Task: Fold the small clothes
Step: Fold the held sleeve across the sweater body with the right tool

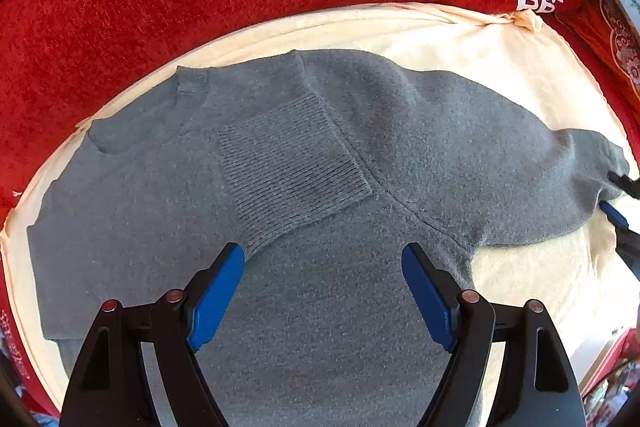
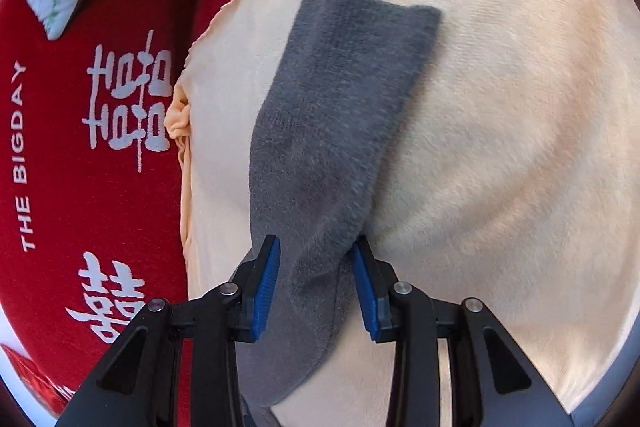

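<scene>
The grey sweater (image 1: 320, 155) lies spread on the cream cloth (image 1: 500, 59) ahead of the left gripper (image 1: 323, 291), whose jaws stand wide and empty; one ribbed cuff (image 1: 288, 167) is already folded across the chest. The other sleeve (image 2: 340, 115) remains: only the right wrist view shows the right gripper (image 2: 316, 275) pinching it

left gripper (image 1: 323, 265): jaws spread wide, blue pads facing each other, nothing between them; it hovers over the sweater (image 1: 320, 155), pointing toward 12 o'clock.
right gripper (image 2: 316, 247): jaws drawn in around the sleeve (image 2: 332, 131), pads at either edge of the bunched cloth; pointing toward 12 o'clock.
right gripper in left view: tip at 3 o'clock, at the sleeve end.
</scene>
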`<state>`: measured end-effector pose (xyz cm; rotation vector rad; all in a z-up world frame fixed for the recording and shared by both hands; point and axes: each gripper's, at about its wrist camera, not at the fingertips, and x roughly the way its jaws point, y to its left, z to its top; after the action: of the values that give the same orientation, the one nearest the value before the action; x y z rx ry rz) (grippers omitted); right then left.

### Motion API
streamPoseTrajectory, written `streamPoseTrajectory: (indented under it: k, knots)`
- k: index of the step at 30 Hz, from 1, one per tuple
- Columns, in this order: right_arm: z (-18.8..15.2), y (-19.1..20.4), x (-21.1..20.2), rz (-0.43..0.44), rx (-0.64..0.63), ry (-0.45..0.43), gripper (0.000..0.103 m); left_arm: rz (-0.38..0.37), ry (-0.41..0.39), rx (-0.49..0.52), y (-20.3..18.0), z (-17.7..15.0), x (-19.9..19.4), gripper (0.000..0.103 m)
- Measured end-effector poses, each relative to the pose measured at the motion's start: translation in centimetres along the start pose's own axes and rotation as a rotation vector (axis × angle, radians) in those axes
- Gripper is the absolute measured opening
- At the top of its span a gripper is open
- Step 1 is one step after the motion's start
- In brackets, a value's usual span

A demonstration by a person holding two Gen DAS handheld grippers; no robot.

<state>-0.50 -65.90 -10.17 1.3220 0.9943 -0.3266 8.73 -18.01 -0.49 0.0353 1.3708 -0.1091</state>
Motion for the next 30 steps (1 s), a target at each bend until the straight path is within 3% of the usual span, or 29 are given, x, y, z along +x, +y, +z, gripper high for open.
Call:
streamPoseTrajectory:
  k: [2, 4, 8, 10, 11, 12, 13, 15, 17, 23, 30]
  knots:
    - [-0.3, 0.1, -0.8, -0.046, -0.051, -0.025, 0.042, -0.004, -0.002, -0.004, 0.3, -0.2, -0.2, 0.082]
    - [-0.5, 0.1, -1.2, -0.089, -0.109, -0.049, 0.053, -0.007, -0.003, -0.011, 0.8, -0.6, -0.5, 0.082]
    - [0.1, 0.3, 0.0, -0.019, -0.092, -0.023, 0.053, -0.009, 0.002, -0.018, 0.9, -0.8, -0.3, 0.082]
    - [0.5, 0.9, 0.7, -0.024, -0.090, -0.004, 0.052, -0.009, 0.006, -0.016, 0.9, -1.0, -0.3, 0.082]
    - [0.6, 1.1, 0.9, -0.032, -0.083, -0.002, 0.042, -0.009, 0.007, -0.016, 0.9, -1.1, -0.4, 0.082]
    - [0.7, 1.0, 1.1, -0.034, -0.063, 0.005, 0.011, -0.010, 0.006, -0.015, 0.9, -1.2, -0.5, 0.082]
    - [0.8, 0.8, 1.3, -0.013, -0.025, 0.021, 0.006, -0.010, 0.005, -0.016, 1.1, -1.3, -0.7, 0.082]
    - [0.9, 0.6, 1.0, 0.050, 0.047, 0.025, 0.006, -0.012, 0.001, -0.023, 1.3, -1.3, -0.9, 0.082]
    - [0.4, 1.9, 0.6, 0.116, 0.035, 0.039, 0.005, -0.013, -0.006, -0.037, 1.9, -1.5, -1.2, 0.082]
    - [-3.8, 10.2, 0.6, 0.242, -0.209, 0.141, 0.005, 0.000, -0.020, -0.108, 5.5, -2.4, -2.1, 0.082]
    - [-14.9, 22.3, 3.6, 0.359, -0.563, 0.300, 0.005, 0.033, -0.051, -0.217, 12.3, -4.5, -3.7, 0.082]
